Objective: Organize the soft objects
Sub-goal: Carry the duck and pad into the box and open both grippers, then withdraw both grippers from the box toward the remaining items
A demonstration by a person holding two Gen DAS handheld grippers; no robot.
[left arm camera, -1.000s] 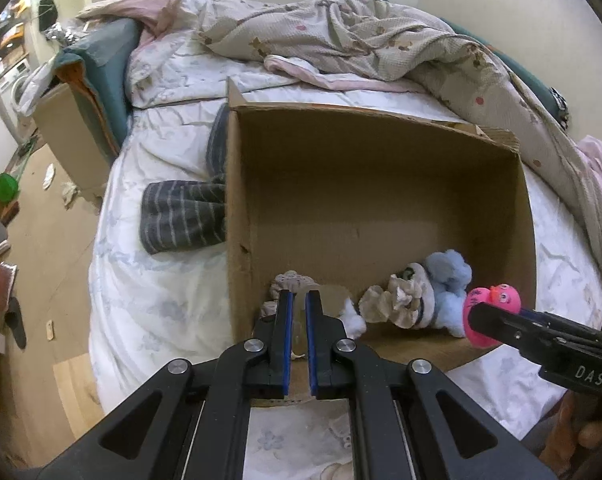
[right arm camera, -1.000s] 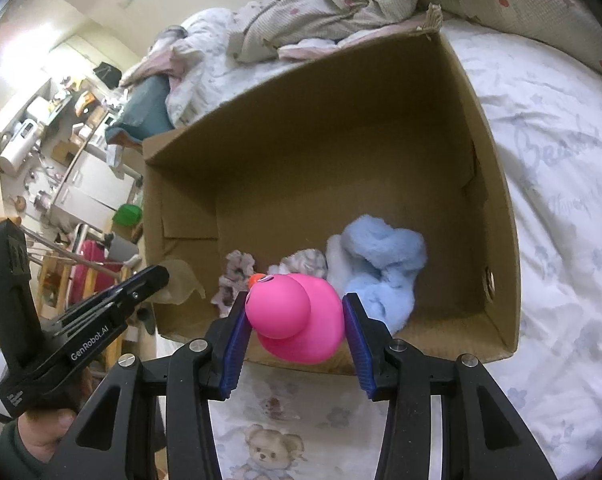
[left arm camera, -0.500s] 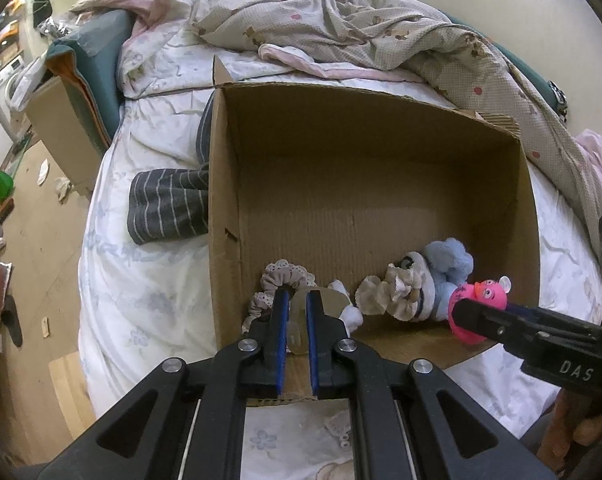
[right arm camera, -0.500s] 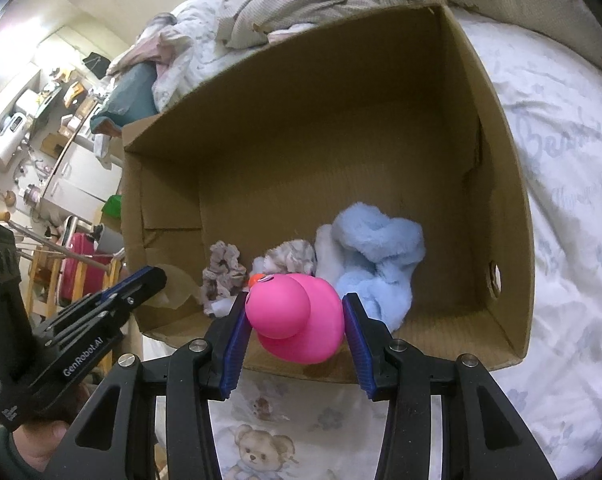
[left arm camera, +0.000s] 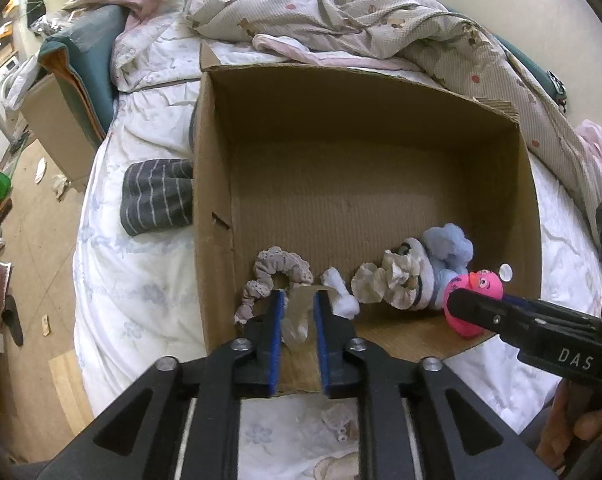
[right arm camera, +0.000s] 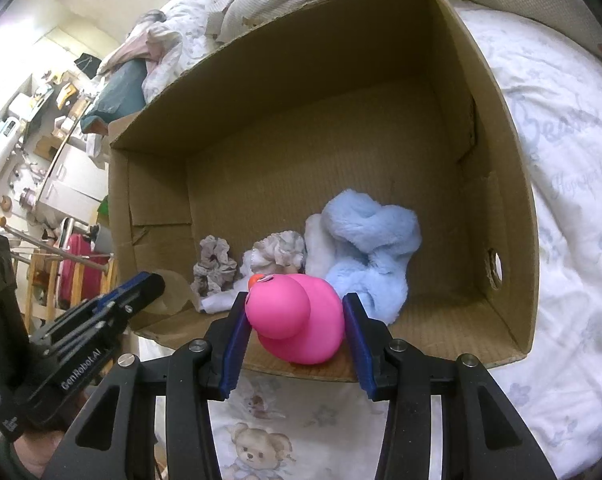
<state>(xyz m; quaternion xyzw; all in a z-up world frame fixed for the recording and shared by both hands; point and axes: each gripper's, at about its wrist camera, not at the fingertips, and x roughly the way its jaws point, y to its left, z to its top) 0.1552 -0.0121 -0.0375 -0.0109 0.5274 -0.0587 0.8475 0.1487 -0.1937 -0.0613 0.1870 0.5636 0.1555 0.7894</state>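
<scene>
— Two units to log. What does the right hand-held gripper (right arm camera: 295, 326) hold?

— A pink rubber duck (right arm camera: 295, 318), clamped between both blue pads, poised over the near wall of the cardboard box (right arm camera: 517, 184), which sits on the bed (right arm camera: 573, 184).

— And the left hand-held gripper (left arm camera: 297, 322)?

— Its jaws are closed on a thin translucent scrap (left arm camera: 297, 316) at the box's near-left corner, just above the rim.

— Box contents?

— All along the near wall: a grey scrunchie (left arm camera: 277, 270) at left, a small white piece (left arm camera: 341, 296) beside it, a cream scrunchie (left arm camera: 385, 280), then a light-blue plush item (right arm camera: 371, 248) touching the cream one. Remainder of the floor is bare cardboard.

— Outside the box?

— A striped grey cloth (left arm camera: 157, 196) against its left wall; a rumpled quilt (left arm camera: 361, 12) behind.
</scene>
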